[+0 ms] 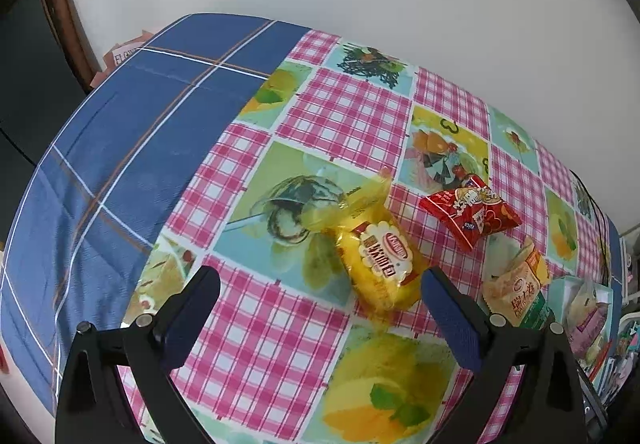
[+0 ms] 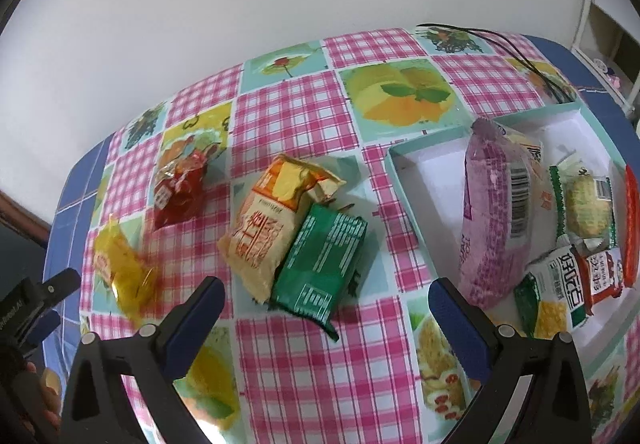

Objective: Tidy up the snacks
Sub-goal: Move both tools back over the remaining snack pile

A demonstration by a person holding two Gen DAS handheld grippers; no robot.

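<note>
A yellow cake packet (image 1: 378, 256) lies on the checked tablecloth just ahead of my open left gripper (image 1: 320, 308), nearer its right finger. Behind it sits a red snack packet (image 1: 472, 214), and to the right an orange-and-cream packet (image 1: 516, 284). In the right wrist view my right gripper (image 2: 326, 318) stands open over the cloth, with a green packet (image 2: 322, 264) and the orange-and-cream packet (image 2: 272, 220) just beyond its fingertips. The yellow packet (image 2: 120, 268) and red packet (image 2: 180, 188) lie to the left. A teal-rimmed white tray (image 2: 424, 180) at the right holds several snacks, among them a purple packet (image 2: 490, 220).
The table (image 1: 132, 148) has a blue plaid cover at its left end and backs onto a white wall. A black cable (image 2: 520, 56) lies across the far right corner. A white shelf (image 2: 608, 24) stands beyond the table's right end. A person's hand (image 2: 44, 396) holds the left gripper.
</note>
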